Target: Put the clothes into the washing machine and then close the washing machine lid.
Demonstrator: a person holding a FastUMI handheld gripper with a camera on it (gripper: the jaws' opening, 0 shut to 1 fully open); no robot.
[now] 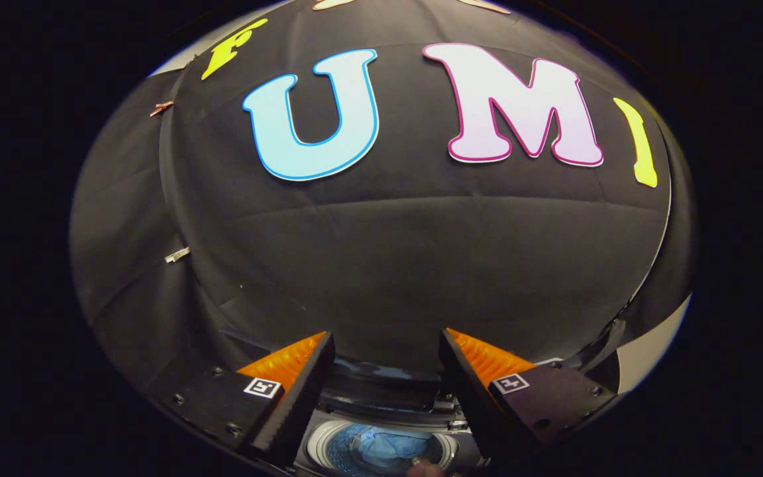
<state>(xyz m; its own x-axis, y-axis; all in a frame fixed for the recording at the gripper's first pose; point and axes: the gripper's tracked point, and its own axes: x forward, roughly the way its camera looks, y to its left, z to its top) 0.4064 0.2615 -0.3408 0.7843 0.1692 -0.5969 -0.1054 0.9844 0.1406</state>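
Observation:
My gripper [385,348] is held high and stands open, nothing between its fingers. Far below, seen through the gap between the fingers, is the top of the washing machine [381,447] with its round drum opening. Blue clothes [381,445] lie inside the drum. The raised dark lid [381,391] stands behind the opening, against the black cloth wall. The machine's sides are hidden by the fingers.
The black cloth wall [421,265] rises straight ahead beyond the fingers. A small clip [177,254] and another clip [161,107] hold the cloth at the left. A pale strip of surface [653,348] shows past the cloth at the right.

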